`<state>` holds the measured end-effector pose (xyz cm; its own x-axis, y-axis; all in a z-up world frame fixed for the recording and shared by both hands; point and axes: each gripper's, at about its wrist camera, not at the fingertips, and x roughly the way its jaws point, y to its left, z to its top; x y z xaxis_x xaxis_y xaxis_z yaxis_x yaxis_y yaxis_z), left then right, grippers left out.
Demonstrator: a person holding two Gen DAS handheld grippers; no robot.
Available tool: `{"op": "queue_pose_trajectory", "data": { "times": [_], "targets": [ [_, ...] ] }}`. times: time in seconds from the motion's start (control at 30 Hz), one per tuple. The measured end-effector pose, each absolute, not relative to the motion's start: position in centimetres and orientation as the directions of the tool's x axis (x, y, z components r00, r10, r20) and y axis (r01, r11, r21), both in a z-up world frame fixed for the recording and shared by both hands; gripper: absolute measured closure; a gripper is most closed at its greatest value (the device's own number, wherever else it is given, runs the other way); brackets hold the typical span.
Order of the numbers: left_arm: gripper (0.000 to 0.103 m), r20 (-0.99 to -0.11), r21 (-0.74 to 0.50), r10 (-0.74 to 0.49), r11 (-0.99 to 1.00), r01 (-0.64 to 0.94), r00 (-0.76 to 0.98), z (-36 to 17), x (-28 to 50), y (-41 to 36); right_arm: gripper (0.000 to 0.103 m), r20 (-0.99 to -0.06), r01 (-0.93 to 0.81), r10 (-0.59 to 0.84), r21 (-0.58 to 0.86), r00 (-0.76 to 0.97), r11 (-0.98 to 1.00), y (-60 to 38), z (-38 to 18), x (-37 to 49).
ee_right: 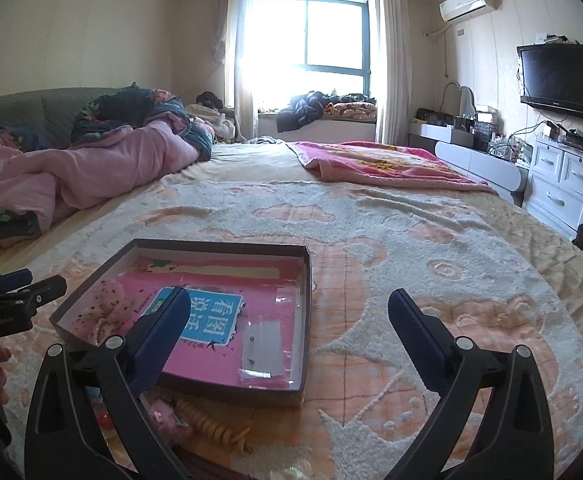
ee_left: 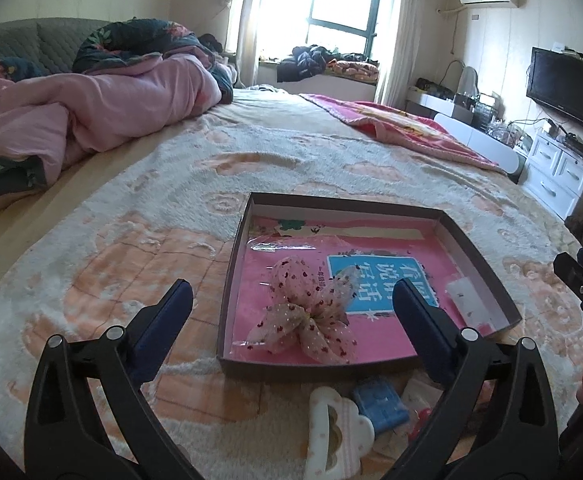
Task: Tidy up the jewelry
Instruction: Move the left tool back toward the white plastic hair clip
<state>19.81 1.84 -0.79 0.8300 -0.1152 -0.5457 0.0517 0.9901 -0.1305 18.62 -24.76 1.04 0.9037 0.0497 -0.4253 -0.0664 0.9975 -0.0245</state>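
A shallow brown box (ee_left: 476, 240) with a pink printed sheet in its bottom lies on the bedspread. In it lie a pink dotted fabric bow (ee_left: 307, 312) and, at its right side, a small clear bag with studs (ee_right: 261, 348). My left gripper (ee_left: 291, 286) hangs open above the box's near edge, with the bow below and between its fingers, untouched. My right gripper (ee_right: 290, 296) is open over the box's right wall (ee_right: 306, 320), holding nothing. In front of the box lie a white cloud-shaped clip (ee_left: 337, 432), a blue piece (ee_left: 379, 404) and a yellow spiral hair tie (ee_right: 211, 424).
The fluffy peach and white bedspread (ee_right: 411, 248) stretches beyond the box. A bunched pink quilt (ee_left: 91, 112) lies far left, a pink blanket (ee_right: 383, 168) far right. White drawers (ee_right: 563, 184) and a wall TV (ee_right: 557, 76) stand past the bed's right edge.
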Motion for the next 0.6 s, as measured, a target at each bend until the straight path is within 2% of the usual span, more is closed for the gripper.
{"op": "queue_pose_trajectory", "data": {
  "times": [0.6],
  "targets": [
    [0.011,-0.491,-0.115,-0.128,0.99,0.081,0.862,-0.1,15.0,1.5,0.007,-0.4,-0.103,0.072,-0.057,0.914,0.993,-24.4,0.8,13.7]
  ]
}}
